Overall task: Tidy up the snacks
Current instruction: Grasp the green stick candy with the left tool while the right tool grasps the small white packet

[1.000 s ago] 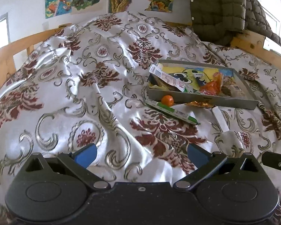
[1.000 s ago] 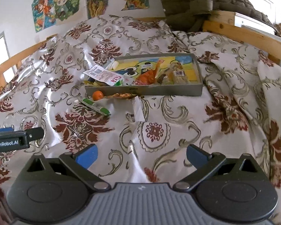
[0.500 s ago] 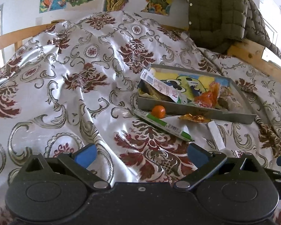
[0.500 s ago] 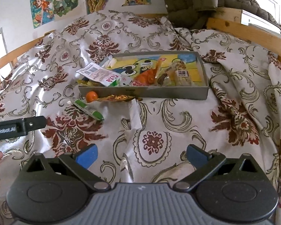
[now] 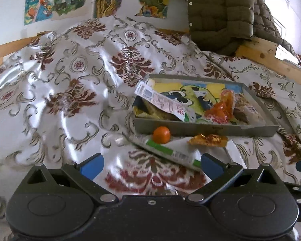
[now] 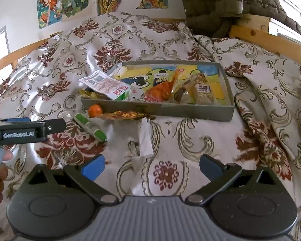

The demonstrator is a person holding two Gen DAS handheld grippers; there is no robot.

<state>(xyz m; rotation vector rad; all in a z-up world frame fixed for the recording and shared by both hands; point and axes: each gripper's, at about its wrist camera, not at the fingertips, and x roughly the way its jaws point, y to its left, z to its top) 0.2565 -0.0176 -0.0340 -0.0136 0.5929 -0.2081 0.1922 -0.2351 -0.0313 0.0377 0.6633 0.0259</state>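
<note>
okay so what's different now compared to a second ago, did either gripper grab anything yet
Nothing grabbed. Both grippers moved in toward the snacks: the left gripper now sits open just short of the green-and-white stick pack, and the right gripper is nearer the gray tray. The small orange and tray contents have not moved.

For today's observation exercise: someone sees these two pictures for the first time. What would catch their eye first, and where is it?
Probably the grey tray lying on the patterned bedspread, crowded with snack packets over a cartoon print. Next, the small orange fruit just outside its near wall, beside a green-and-white stick packet. Both grippers, left and right, are open and empty.
</note>
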